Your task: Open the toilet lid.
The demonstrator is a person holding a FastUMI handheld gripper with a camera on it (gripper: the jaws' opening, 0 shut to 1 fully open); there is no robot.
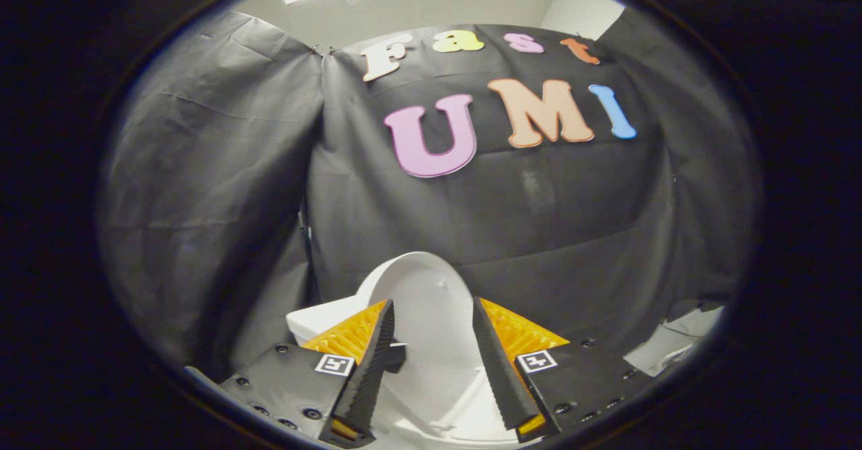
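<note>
Gripper (432, 342) fingers spread wide, gripping nothing; white toilet lid (424, 302) stands raised between and beyond them, against booth wall.

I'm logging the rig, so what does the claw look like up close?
The claw has two long, ridged fingers on black plates with screws. Each plate carries a small square black-and-white tag. Orange ribbed blocks sit behind the fingers.
</note>
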